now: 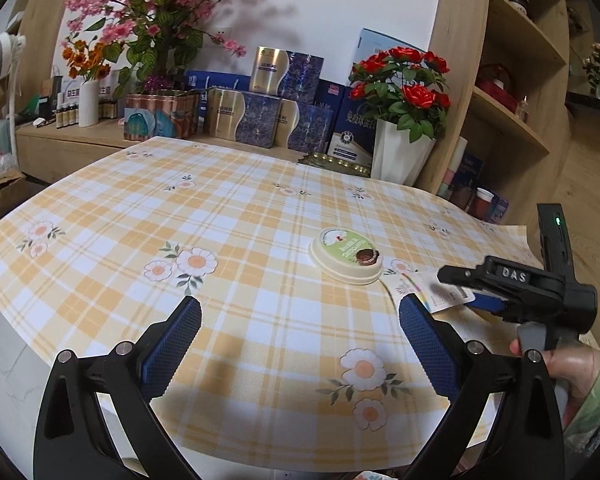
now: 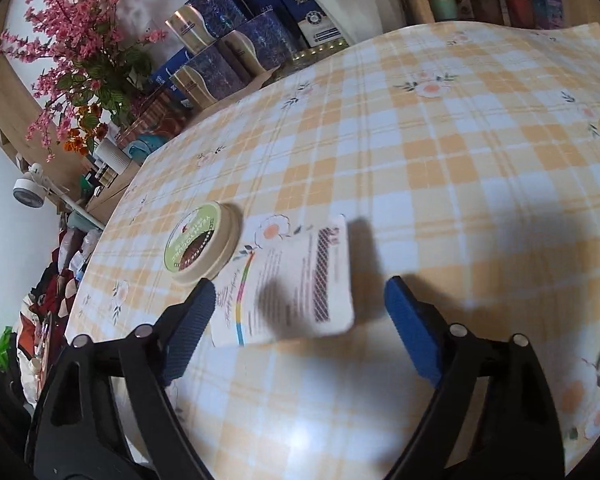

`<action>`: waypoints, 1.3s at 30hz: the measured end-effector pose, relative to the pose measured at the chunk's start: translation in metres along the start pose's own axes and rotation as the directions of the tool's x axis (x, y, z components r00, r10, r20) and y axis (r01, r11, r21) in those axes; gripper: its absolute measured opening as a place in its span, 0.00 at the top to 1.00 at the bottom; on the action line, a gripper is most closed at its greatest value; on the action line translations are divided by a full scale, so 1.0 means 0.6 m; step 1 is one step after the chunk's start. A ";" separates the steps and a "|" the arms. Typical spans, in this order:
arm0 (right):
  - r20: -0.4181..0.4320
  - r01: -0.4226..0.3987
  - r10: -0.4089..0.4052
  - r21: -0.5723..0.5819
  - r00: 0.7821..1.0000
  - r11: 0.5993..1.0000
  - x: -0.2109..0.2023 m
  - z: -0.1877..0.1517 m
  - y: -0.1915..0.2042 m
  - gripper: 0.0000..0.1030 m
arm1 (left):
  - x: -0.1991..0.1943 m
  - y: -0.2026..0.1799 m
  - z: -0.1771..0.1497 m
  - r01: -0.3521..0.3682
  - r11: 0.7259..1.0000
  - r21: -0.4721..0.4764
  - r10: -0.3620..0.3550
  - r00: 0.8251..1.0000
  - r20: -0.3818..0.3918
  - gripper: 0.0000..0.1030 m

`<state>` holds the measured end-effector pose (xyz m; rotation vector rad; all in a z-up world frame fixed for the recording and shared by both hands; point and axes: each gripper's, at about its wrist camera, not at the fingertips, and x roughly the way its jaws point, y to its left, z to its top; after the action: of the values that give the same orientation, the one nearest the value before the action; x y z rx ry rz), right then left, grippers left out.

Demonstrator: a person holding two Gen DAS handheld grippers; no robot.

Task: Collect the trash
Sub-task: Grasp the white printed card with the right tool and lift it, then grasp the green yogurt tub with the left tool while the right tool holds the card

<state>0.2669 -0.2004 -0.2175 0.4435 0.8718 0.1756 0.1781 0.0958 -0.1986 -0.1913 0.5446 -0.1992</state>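
Trash is seen on a checked surface (image 1: pixel 236 216), with both grippers held spread above it.

A round lidded tub (image 2: pixel 199 243) and a flat printed packet (image 2: pixel 296 280) are laid touching each other at the centre left of the right wrist frame. The right gripper (image 2: pixel 300 328) is set wide apart around the packet's near edge, with nothing clamped. The left gripper (image 1: pixel 300 344) is likewise spread wide and empty, the tub lying beyond it at centre right.
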 end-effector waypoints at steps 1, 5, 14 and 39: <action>0.000 0.000 0.000 -0.001 1.000 1.000 0.004 0.001 0.002 0.28 | 0.001 0.002 -0.004 -0.001 1.000 -0.007 0.001 1.000 -0.009 0.06; -0.020 -0.012 0.012 0.018 1.000 1.000 0.012 0.001 0.004 0.66 | 0.001 0.006 -0.009 0.015 1.000 -0.020 -0.015 1.000 -0.022 0.06; 0.068 -0.153 0.147 0.089 0.987 0.984 -0.063 -0.006 -0.002 0.84 | 0.012 -0.008 -0.019 0.053 0.999 -0.005 -0.054 0.998 -0.041 0.06; 0.297 -0.089 0.009 0.257 0.955 0.962 -0.258 -0.017 -0.171 0.85 | 0.263 -0.105 0.128 0.061 0.983 0.171 -0.013 0.963 -0.268 0.06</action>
<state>0.1578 -0.3396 -0.1606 0.7259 0.5925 0.0343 0.3422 0.0075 -0.1975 0.0005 0.7868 -0.3117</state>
